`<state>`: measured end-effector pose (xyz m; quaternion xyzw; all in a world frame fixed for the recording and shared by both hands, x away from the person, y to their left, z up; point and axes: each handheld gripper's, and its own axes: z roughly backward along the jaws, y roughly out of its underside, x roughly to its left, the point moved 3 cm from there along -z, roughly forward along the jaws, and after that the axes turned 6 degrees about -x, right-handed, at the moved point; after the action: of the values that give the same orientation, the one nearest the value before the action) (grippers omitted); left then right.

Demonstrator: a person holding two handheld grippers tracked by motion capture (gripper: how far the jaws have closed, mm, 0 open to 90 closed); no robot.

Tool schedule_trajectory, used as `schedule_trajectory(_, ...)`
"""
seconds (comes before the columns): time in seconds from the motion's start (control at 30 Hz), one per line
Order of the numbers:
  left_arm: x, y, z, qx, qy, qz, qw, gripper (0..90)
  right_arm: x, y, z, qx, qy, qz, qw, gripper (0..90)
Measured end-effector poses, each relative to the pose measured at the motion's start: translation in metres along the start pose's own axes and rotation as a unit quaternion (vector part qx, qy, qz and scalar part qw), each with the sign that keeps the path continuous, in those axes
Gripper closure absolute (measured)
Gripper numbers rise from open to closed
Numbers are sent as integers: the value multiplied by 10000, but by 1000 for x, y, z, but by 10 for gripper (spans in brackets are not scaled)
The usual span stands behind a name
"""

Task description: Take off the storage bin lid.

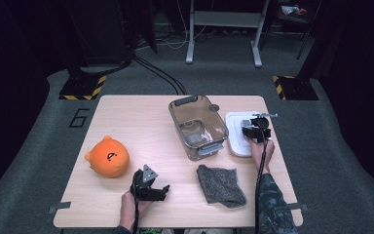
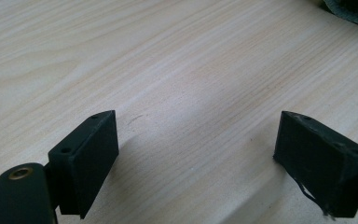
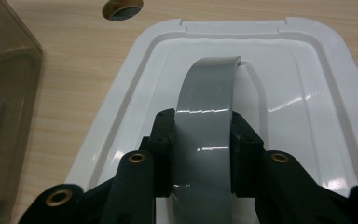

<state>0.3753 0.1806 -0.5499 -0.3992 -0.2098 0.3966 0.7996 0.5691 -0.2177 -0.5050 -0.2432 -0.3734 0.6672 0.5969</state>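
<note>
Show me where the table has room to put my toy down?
The biggest bare patch of the table lies behind the orange plush, left of the clear bin. It's crowded on the right: bin, white lid and grey cloth sit close together.

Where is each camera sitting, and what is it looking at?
High view: above the person's side, looking forward and down on the table; both forearms, left gripper and right gripper show.
Left gripper view: rides that gripper, looking along its open jaws at bare wood.
Right gripper view: rides the right gripper, jaws shut on the lid's grey handle.
Shared: white lid and clear bin appear in the high and right gripper views.
</note>
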Motion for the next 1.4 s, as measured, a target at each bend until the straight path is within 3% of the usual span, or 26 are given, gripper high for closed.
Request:
schedule_trajectory(0.33, 0, 0, 0, 0, 0, -3, 10000, 134, -3, 5, -9, 180, 18, -44, 9998, 656)
schedule_trajectory(0.47, 0, 0, 0, 17, 22, -7, 10000, 134, -5, 4, -5, 129, -3, -1, 9999, 467)
schedule_trajectory(0.53, 0, 0, 0, 19, 23, -8, 10000, 134, -5, 4, 0, 127, -6, -23, 9999, 381)
schedule_trajectory(0.57, 0, 0, 0, 19, 23, -9, 10000, 134, -6, 3, 2, 86, -35, 75, 9999, 365)
schedule_trajectory(0.8, 0, 0, 0, -3, 14, 26, 10000, 133, -4, 4, 26, -13, -318, 149, 9994, 200)
schedule_trajectory(0.9, 0, 0, 0, -3, 19, 36, 10000, 132, 0, 8, 40, -58, -340, 381, 9987, 157)
schedule_trajectory(1.13, 0, 0, 0, -13, 17, -3, 10000, 127, 1, 26, 69, -168, -439, 666, 9967, 136)
schedule_trajectory(1.23, 0, 0, 0, -14, 19, -2, 10000, 128, 0, 37, 79, -211, -674, 662, 9953, 140)
schedule_trajectory(1.4, 0, 0, 0, -14, 17, -3, 10000, 128, 0, 57, 91, -284, -750, 763, 9939, 111)
